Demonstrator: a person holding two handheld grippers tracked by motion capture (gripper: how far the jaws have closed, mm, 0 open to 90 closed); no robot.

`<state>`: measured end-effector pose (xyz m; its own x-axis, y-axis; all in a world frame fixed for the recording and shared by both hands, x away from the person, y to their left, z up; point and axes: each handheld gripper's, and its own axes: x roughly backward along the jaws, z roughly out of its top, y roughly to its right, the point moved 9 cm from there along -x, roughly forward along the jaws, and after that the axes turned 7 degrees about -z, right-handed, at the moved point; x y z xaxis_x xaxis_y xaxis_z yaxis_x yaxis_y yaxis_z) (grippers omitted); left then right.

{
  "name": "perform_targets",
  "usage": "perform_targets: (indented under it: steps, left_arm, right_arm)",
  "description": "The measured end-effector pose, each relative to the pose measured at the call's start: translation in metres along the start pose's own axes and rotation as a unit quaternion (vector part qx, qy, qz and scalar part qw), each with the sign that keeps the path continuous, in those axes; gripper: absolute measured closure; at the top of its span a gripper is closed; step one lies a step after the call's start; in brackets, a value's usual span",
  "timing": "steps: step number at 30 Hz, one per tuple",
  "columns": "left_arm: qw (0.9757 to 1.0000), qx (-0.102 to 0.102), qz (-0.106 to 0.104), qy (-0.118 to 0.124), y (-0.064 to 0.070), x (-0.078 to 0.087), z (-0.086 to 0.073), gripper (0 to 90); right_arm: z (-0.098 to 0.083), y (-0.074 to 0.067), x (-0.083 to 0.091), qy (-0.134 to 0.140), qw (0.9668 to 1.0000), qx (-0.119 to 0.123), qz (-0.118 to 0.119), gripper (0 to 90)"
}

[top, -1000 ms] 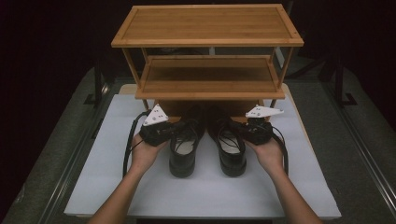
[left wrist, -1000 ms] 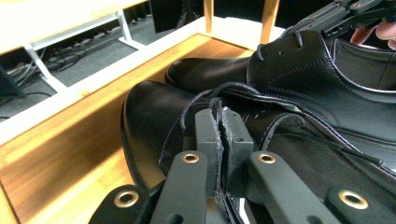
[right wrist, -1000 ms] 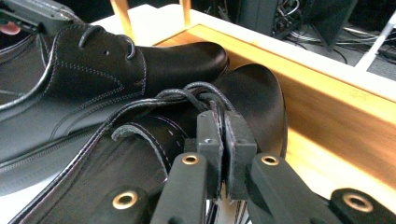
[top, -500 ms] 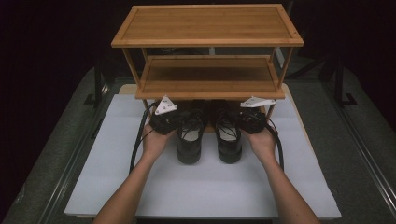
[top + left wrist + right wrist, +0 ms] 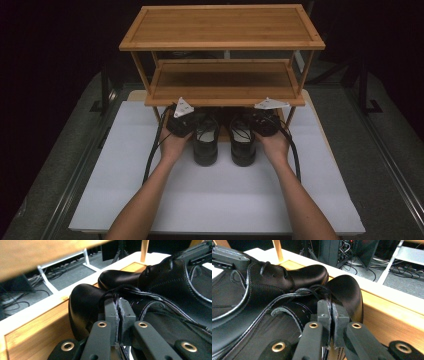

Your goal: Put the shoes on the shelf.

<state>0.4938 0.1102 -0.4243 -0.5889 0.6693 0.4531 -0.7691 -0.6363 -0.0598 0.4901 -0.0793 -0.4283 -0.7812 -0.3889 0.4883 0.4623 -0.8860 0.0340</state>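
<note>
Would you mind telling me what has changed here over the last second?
Both shoes have slid away from the person, toes going under the rack's lowest shelf: the left tool carries the left shoe, the right tool the right shoe. Each tool stays shut on its shoe's upper. The rack has not moved.

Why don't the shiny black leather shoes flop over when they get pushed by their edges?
Probably because the left black leather shoe looks stiff: its toe keeps a rounded shape. The flat sole should slide on the smooth white board rather than tip. The left gripper pinches only a thin edge, so it might slip.
</note>
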Motion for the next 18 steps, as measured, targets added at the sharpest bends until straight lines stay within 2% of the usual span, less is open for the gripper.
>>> perform_targets:
  steps: [6, 9, 13, 18]
  left_arm:
    - [1.0000, -0.003, 0.004, 0.002, -0.0024, -0.0051, 0.0013, 87.5]
    - [0.9999, -0.012, 0.004, 0.000, -0.0027, -0.0079, 0.0017, 87.4]
    - [0.9999, -0.012, 0.004, 0.001, -0.0016, -0.0087, 0.0015, 87.3]
    - [0.9999, -0.010, -0.012, -0.005, 0.0023, -0.0075, -0.0025, 86.8]
  right_arm:
    - [0.0013, 0.0020, -0.0064, 0.007, 0.9999, 0.002, -0.011, 86.5]
    - [0.0007, 0.0040, -0.0094, 0.012, 0.9998, 0.000, -0.018, 86.4]
    - [0.0003, 0.0026, -0.0104, 0.014, 0.9997, -0.002, -0.019, 86.3]
    - [-0.0044, 0.0014, -0.0100, 0.011, 0.9998, -0.003, -0.014, 86.0]
